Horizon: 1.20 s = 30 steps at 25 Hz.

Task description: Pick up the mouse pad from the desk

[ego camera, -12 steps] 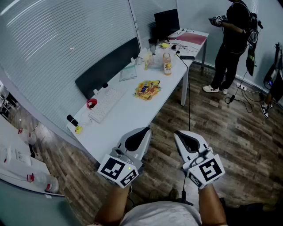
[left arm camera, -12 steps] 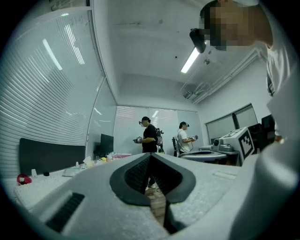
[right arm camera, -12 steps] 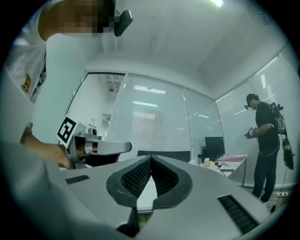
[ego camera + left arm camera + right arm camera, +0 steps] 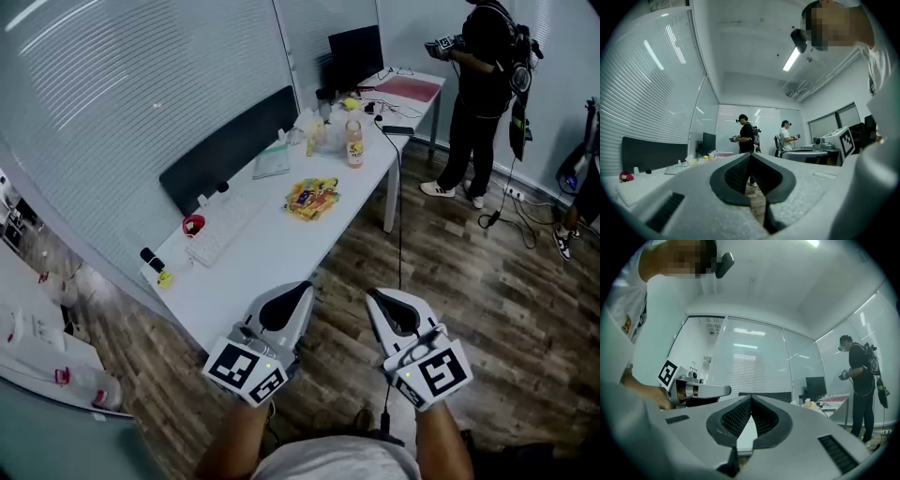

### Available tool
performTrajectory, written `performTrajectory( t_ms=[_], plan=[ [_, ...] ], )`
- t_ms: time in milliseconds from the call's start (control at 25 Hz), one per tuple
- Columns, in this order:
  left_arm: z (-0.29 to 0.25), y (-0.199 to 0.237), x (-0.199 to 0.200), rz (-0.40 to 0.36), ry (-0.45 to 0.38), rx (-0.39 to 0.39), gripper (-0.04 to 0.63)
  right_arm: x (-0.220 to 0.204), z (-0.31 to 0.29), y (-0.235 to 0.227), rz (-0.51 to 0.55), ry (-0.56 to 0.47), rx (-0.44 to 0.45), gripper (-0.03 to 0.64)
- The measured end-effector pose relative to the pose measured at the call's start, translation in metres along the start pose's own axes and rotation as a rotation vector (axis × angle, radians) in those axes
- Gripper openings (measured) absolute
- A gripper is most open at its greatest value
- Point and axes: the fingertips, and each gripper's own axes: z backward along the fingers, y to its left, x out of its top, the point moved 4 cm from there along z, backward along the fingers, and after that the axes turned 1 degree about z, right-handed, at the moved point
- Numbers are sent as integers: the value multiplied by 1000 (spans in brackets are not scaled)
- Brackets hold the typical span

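Office, second bystander [image 4: 787,137] only in left gripper view; left gripper [image 4: 302,287] and right gripper [image 4: 375,295] pressed together.

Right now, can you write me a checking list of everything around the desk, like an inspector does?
Surface: white desk, bare at its near end.
Job's things: flat pink mat at the far end, possibly the mouse pad; nothing touches it.
Clutter: white keyboard, snack packets, orange bottle, monitor, dark upright panel along the back.
Grippers: left gripper and right gripper both shut, empty, touching nothing.
Cables: black cable drops from the desk edge to the floor.
Surroundings: wooden floor, window blinds, a person standing by the far end.
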Motion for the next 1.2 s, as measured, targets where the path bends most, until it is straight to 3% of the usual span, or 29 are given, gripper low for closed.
performTrajectory(
  t_ms=[1200],
  plan=[
    [-51,-11,-17,-11,40,138,15,-14,22,-84,-43,-18,69,12]
  ],
)
